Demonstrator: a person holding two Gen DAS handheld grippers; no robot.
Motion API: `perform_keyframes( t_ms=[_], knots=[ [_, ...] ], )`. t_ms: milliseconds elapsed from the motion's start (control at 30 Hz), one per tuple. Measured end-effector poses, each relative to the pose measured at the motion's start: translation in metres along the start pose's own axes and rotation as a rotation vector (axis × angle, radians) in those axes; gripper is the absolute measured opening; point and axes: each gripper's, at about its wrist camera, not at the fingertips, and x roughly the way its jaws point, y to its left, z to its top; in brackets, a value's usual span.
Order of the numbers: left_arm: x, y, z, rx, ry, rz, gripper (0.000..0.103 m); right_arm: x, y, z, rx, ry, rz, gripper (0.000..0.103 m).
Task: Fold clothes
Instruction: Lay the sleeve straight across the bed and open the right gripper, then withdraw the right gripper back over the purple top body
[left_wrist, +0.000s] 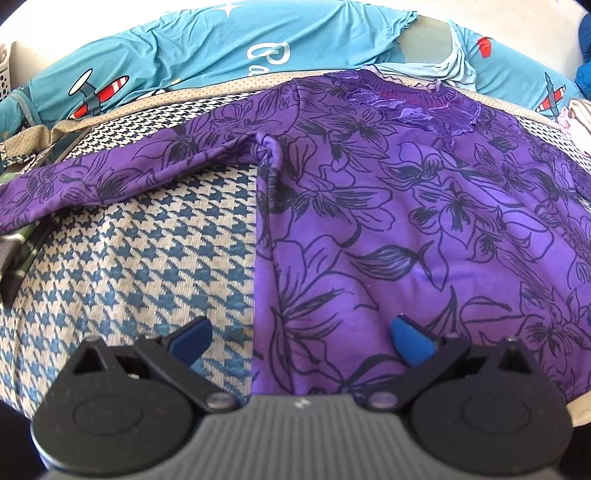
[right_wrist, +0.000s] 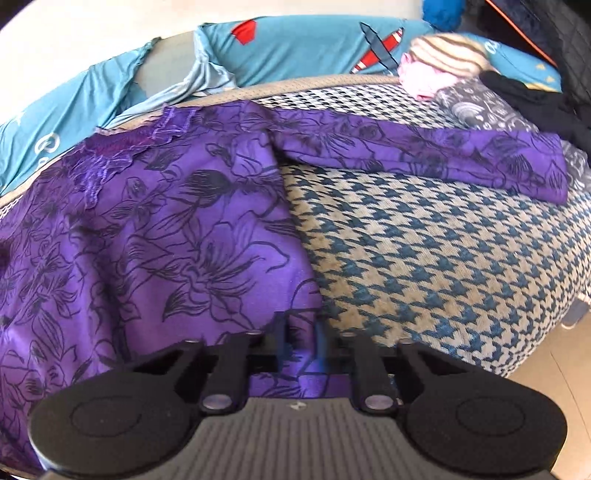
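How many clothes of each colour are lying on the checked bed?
Purple flowered top: 1
Cream-and-brown striped piece: 1
Pink piece: 1
Grey patterned piece: 1
Black piece: 1
Total: 5

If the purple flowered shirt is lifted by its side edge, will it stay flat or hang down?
The purple shirt probably hangs limp: it lies wrinkled on the houndstooth cover. It looks thin, so likely light. Its sleeve would likely trail behind.
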Motion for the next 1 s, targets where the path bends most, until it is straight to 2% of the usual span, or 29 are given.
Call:
perform_keyframes(
  t_ms=[133, 300, 600, 700, 767, 833, 1000],
  knots=[
    [0.002, 0.001, -0.001, -0.003, 0.003, 0.004, 0.103, -0.004, 0.001, -0.001, 0.028, -0.038, -0.017, 0.008],
    [0.003, 0.004, -0.001, -0.013, 0.010, 0.015, 0.103, -0.018, -0.017, 0.005, 0.152, -0.140, -0.126, 0.007],
    [0.005, 0.009, 0.000, -0.031, 0.011, 0.029, 0.103, -0.005, -0.024, 0.011, 0.189, -0.102, -0.210, 0.008],
    [0.004, 0.013, 0.000, -0.048, 0.010, 0.035, 0.103, -0.009, -0.030, 0.011, 0.234, -0.115, -0.297, 0.009],
    [0.003, 0.015, 0.000, -0.057, 0.007, 0.038, 0.103, -0.019, -0.036, 0.011, 0.287, -0.160, -0.281, 0.014],
    [0.001, 0.017, 0.000, -0.063, -0.001, 0.045, 0.103, -0.026, -0.035, 0.010, 0.289, -0.175, -0.203, 0.014],
    [-0.002, 0.022, 0.000, -0.083, -0.009, 0.055, 0.103, -0.032, -0.007, 0.006, 0.173, -0.170, -0.046, 0.016]
  ],
)
